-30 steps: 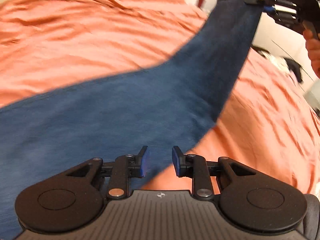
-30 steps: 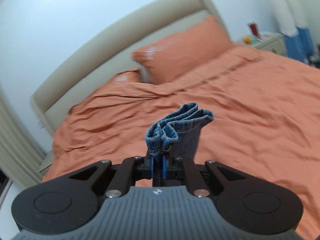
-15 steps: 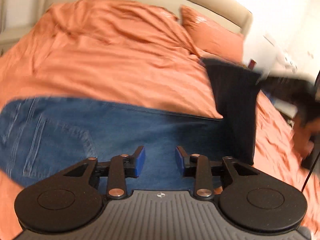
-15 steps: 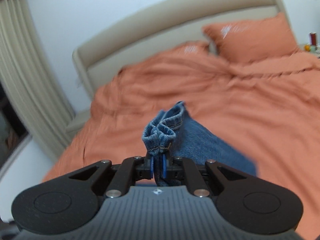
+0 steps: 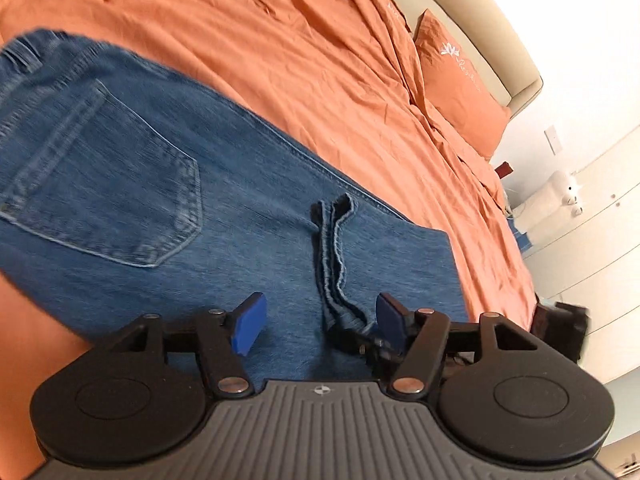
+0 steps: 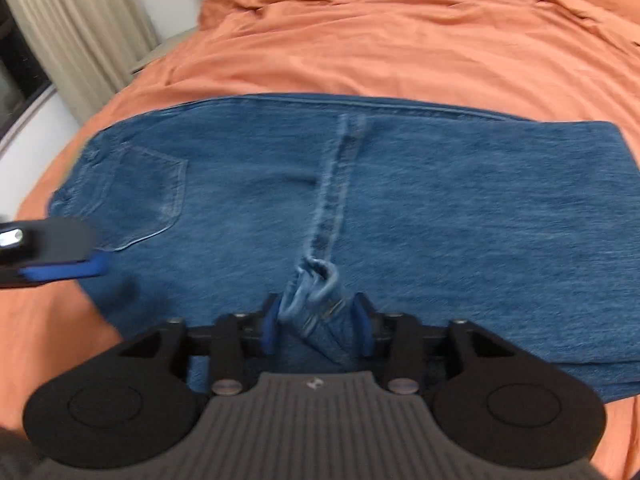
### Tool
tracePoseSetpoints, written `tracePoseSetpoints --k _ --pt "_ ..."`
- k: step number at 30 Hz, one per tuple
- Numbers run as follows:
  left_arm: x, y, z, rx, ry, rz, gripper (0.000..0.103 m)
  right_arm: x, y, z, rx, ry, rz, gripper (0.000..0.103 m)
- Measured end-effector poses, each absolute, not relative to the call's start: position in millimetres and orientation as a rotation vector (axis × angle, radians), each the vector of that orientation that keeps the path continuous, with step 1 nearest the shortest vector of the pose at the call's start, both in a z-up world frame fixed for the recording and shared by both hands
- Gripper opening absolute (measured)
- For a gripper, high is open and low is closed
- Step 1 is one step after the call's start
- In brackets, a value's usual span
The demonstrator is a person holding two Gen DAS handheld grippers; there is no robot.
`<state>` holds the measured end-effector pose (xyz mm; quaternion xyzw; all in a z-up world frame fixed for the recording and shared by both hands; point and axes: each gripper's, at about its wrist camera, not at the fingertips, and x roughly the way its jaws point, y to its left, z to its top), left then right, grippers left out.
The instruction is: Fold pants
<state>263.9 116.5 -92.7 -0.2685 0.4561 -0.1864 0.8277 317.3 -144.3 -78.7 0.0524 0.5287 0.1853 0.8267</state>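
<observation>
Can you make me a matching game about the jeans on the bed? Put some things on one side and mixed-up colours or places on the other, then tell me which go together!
Things:
1. bedsheet
2. jeans
3. back pocket
4. headboard

Colours or places:
A. sewn onto the jeans
B. beige, behind the pillow
C. orange
D. blue, folded flat on the bed

Pairs: 1-C, 2-D, 3-A, 4-B
</observation>
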Motion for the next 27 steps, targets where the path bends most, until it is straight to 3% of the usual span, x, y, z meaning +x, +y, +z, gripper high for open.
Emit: tracePoseSetpoints --k 9,12,14,15,17,18,19,24,27 --pt "327 76 -135 -0.626 1.05 -0.423 0.076 326 -206 -43 0.108 1.083 0.35 0.048" --pt "345 68 -153 -0.638 1.07 -0.405 0.074 330 -247 -41 0.077 1.053 0.236 0.046" --pt "351 64 -159 -0.643 1.063 -0.414 0.072 327 -277 -40 0.074 1.03 0.168 0.039" --pt "352 63 -160 -0.642 1.055 -0.417 0.069 323 -293 -38 0.077 1.02 0.143 0.039" --pt "352 59 -161 -0.622 1.034 -0.422 0.046 308 -320 -37 0.065 1.004 0.087 0.04" --pt "351 57 -160 -0.599 1.03 -0.425 0.024 298 -330 -37 0.049 1.002 0.062 0.041" --pt "350 53 -158 -0.573 1.027 -0.427 0.014 291 -337 -36 0.032 1.002 0.04 0.041" --pt "336 36 -121 -0.449 0.903 -0.467 0.009 241 -346 -55 -0.04 1.005 0.007 0.049" --pt "332 28 -96 -0.388 0.867 -0.467 0.009 236 -337 -73 -0.079 0.992 0.008 0.047"
